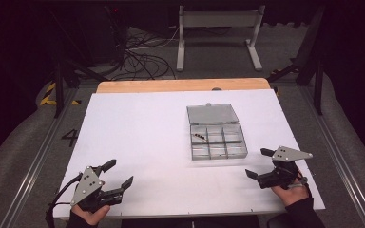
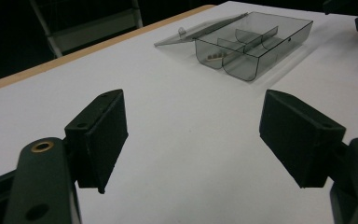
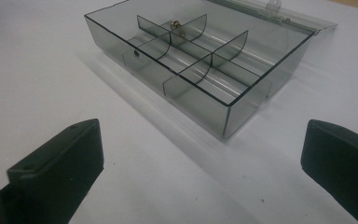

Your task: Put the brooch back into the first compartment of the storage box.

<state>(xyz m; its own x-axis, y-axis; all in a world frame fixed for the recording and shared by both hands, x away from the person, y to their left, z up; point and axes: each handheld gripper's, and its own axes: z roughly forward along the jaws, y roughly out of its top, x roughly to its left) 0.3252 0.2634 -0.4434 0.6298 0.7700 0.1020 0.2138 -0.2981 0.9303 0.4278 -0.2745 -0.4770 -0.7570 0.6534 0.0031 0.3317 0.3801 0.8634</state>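
1. Grippers sit at the near edge: left gripper and right gripper, jaws spread, empty, apparently poised to begin.
2. Farther, right of centre, compartment box lies on the white table, lid folded back, giving access to small hardware.

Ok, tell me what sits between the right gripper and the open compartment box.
Nothing: in the right gripper view, bare white table runs from the open right gripper to the compartment box. The high view agrees.
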